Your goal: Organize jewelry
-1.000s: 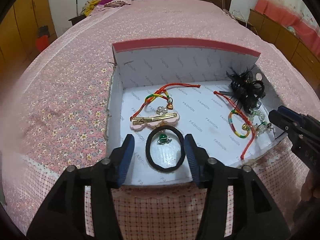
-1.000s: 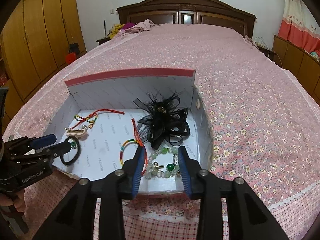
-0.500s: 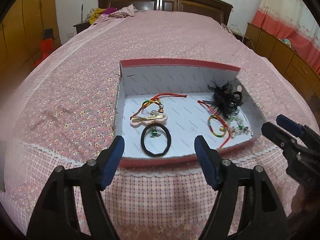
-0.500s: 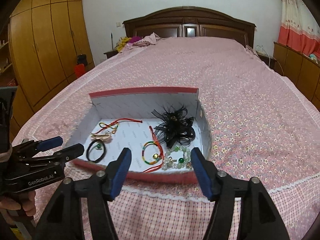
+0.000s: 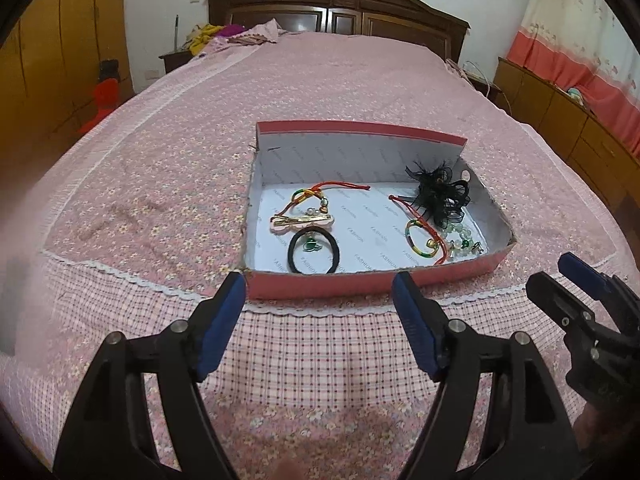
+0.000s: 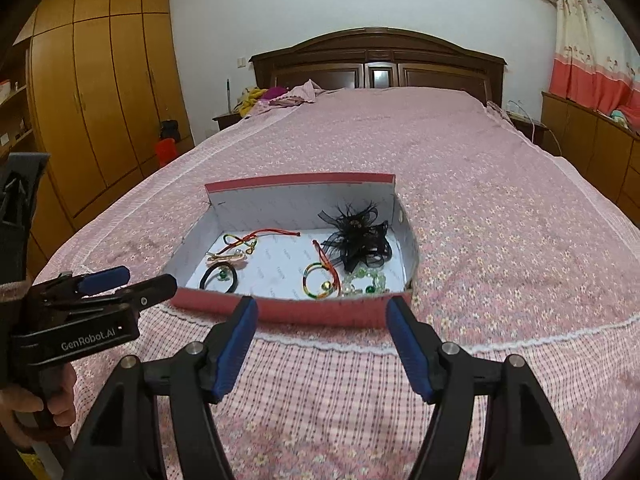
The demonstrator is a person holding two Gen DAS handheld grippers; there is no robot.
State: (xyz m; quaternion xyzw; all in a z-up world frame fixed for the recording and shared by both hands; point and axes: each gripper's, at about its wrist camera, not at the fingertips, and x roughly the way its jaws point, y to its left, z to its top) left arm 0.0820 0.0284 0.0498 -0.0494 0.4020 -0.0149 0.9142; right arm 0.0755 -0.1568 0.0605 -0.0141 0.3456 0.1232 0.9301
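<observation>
Here, in the left wrist view, the left hand-held gripper (image 5: 318, 294) is released, empty, short of the red box (image 5: 360, 283) on the bed (image 5: 160, 184); the bead bracelet (image 5: 464, 242) blurs into a tangle — possibly with a clasp. The black hair tie (image 5: 314, 250) lies just beyond the near wall. In the right wrist view, the right hand-held gripper (image 6: 320, 318) gapes too; the box's long axis runs crosswise — the black feather clip (image 6: 358, 240) far right.
</observation>
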